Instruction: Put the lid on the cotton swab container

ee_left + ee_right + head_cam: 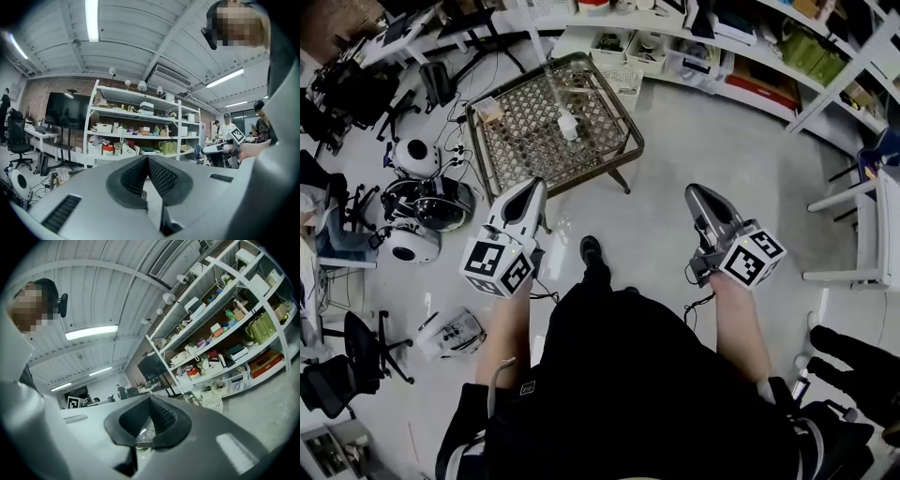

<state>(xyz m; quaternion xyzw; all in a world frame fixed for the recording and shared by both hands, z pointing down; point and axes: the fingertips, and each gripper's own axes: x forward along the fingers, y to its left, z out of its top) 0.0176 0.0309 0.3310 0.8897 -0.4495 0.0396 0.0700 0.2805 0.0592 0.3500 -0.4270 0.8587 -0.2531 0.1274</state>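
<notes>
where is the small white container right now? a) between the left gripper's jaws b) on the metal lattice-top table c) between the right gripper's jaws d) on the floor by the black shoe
b: in the head view the small white container stands on the metal lattice-top table, ahead of the left gripper and the right gripper, both with jaws together on nothing.
</notes>
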